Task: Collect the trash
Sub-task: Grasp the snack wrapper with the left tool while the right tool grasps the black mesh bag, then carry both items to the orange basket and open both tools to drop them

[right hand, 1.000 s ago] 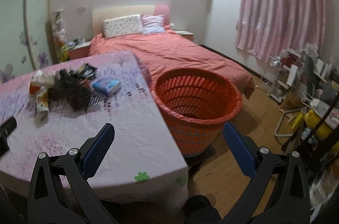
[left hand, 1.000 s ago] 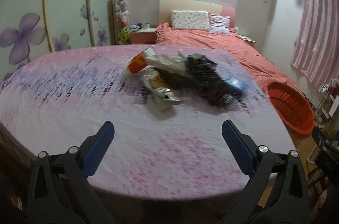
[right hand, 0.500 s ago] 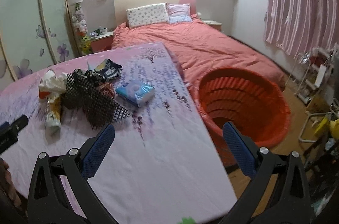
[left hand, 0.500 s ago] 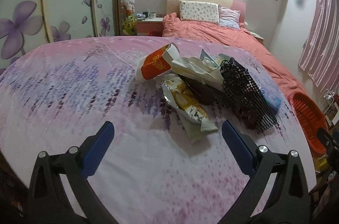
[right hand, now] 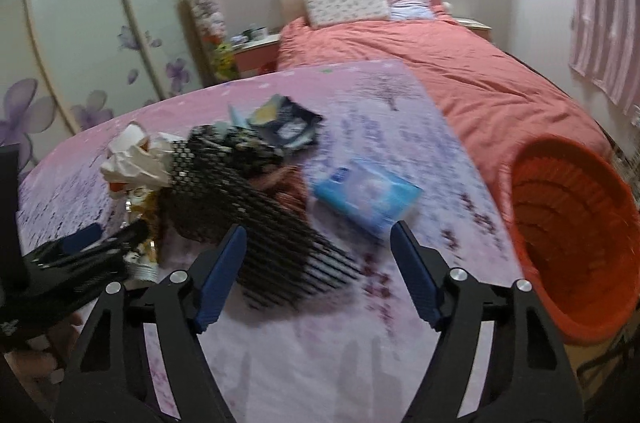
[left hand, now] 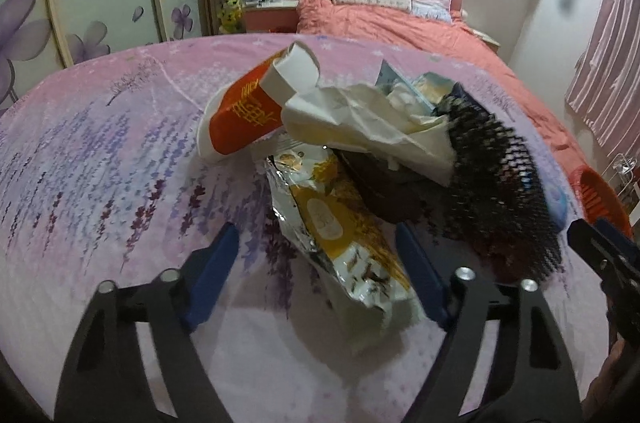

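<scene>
Both grippers are closing in on the trash pile from where they were hanging back a second ago, so the first pick looks imminent. The left gripper (left hand: 316, 275) is now straddling the foil snack wrapper (left hand: 340, 243) on the pink tablecloth (left hand: 100, 183), jaws spread wide and empty. The right gripper (right hand: 318, 273) is angling low over the black mesh (right hand: 256, 223), likewise agape, with the orange basket (right hand: 576, 243) waiting beside the table.

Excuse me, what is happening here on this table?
A person holds two grippers over a trash pile on the pink tablecloth. The left gripper, jaws open, straddles a foil snack wrapper. The right gripper, also open, hovers by the black mesh. Nothing is grasped yet; the orange basket waits beside the table.
</scene>
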A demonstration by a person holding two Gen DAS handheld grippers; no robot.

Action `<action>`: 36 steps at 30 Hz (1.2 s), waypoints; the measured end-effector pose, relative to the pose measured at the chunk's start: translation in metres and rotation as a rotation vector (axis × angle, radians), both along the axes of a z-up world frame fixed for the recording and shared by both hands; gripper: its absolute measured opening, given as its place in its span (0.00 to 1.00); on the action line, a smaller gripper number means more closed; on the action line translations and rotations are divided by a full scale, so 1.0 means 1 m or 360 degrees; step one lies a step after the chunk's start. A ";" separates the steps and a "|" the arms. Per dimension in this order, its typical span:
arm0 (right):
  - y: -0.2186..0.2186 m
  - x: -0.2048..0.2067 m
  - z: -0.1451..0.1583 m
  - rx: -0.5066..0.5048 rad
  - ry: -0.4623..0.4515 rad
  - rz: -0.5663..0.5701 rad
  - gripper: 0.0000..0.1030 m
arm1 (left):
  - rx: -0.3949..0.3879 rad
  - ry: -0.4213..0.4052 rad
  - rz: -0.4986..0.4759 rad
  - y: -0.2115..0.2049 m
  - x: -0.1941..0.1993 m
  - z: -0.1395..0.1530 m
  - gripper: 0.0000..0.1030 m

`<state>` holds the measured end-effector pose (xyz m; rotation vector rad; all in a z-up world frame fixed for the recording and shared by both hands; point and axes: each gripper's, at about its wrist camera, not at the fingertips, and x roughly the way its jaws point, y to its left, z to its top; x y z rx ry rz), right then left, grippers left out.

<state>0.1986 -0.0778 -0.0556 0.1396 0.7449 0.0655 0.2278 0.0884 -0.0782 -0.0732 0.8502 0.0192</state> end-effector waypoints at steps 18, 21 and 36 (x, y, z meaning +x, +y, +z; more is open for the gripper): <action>0.037 0.036 -0.011 -0.0009 0.0087 0.0164 0.37 | -0.0077 0.0082 -0.0029 0.046 0.007 -0.013 0.52; 0.031 0.034 -0.010 0.0044 0.0089 0.0165 0.22 | -0.0069 0.0076 -0.0027 0.044 0.008 -0.012 0.43; 0.007 0.014 0.015 0.0163 -0.0022 0.0087 0.08 | -0.0163 0.0003 -0.0132 0.043 -0.014 0.000 0.29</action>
